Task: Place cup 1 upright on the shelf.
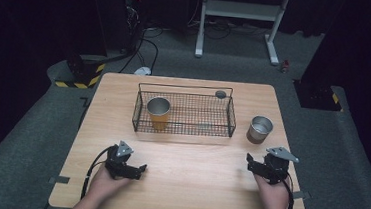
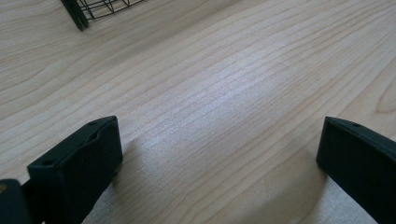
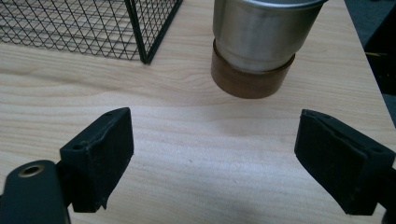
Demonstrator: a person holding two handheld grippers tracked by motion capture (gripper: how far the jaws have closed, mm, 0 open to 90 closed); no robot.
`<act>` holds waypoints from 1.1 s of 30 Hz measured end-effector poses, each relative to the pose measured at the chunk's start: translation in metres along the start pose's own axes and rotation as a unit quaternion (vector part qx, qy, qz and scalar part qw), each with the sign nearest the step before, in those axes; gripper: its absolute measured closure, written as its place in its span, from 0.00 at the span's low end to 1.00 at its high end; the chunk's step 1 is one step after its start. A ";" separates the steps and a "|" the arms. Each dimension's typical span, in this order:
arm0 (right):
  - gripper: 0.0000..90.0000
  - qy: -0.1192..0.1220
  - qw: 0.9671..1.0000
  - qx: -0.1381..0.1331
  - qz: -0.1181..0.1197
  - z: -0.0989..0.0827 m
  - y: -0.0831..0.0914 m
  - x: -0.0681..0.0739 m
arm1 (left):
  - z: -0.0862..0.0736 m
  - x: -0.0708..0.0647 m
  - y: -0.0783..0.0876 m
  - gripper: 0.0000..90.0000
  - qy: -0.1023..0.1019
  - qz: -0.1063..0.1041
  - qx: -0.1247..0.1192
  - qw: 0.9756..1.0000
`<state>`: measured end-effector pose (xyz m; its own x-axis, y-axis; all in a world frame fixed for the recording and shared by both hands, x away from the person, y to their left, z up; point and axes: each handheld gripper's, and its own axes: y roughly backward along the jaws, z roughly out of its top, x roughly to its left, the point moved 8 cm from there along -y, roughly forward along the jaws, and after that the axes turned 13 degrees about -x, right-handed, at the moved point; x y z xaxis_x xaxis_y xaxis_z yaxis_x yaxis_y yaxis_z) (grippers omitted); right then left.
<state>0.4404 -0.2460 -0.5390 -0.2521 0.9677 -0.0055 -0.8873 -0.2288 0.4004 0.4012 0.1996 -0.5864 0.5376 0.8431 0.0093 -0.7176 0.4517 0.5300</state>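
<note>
I'm holding my left gripper (image 1: 142, 169) low over the light wood table (image 1: 194, 160) at about 7 o'clock, jaws spread wide, nothing between them, bare grain under them in the left gripper view. My right gripper (image 1: 249, 161) is sitting at 4 o'clock, jaws also wide apart and gripping nothing. The steel cup with brown base (image 3: 259, 44) is standing upright just ahead of my right jaws, at 2 o'clock on the table, just beside the wire basket (image 1: 231, 119) but apart from it. An orange-bodied metal cup (image 1: 159, 112) is standing inside the basket's left end. The table is sitting on grey carpet (image 1: 30, 137); a white frame stand (image 1: 241, 11) at 12 o'clock, cables (image 1: 143, 46) and yellow-black striped tape (image 1: 82, 79) at 10 o'clock, dark room around.
</note>
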 end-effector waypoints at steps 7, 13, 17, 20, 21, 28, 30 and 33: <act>0.13 -0.006 1.000 -0.007 -0.004 0.006 -0.001 -0.003 | 0.000 0.000 0.000 0.01 0.000 0.000 0.000 1.000; 0.13 -0.011 1.000 -0.004 -0.004 0.009 -0.002 -0.005 | 0.000 0.000 0.000 0.00 0.002 -0.001 0.001 1.000; 0.13 -0.016 1.000 -0.002 -0.004 0.010 -0.005 -0.006 | 0.000 0.000 0.000 0.00 0.001 0.001 0.001 1.000; 0.13 -0.017 1.000 -0.001 -0.003 0.011 -0.005 -0.006 | 0.000 0.000 0.000 0.00 0.001 0.001 0.001 1.000; 0.13 -0.015 1.000 -0.003 -0.006 0.013 -0.006 -0.007 | 0.000 0.000 0.000 0.00 0.001 0.001 0.001 1.000; 0.13 -0.012 1.000 -0.008 -0.014 0.017 -0.011 -0.008 | 0.000 0.000 0.000 0.00 0.001 0.000 0.001 1.000; 0.12 -0.014 1.000 -0.008 -0.016 0.017 -0.012 -0.008 | 0.000 0.000 0.000 0.00 0.001 0.000 0.002 1.000; 0.12 -0.011 1.000 -0.010 -0.014 0.018 -0.017 -0.008 | 0.000 0.000 0.000 0.00 0.001 0.000 0.001 1.000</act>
<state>0.4645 -0.2484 -0.5287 -0.2187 0.9758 0.0029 -0.9018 -0.2032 0.3815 0.4014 0.1992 -0.5865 0.5361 0.8441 0.0076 -0.7171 0.4507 0.5317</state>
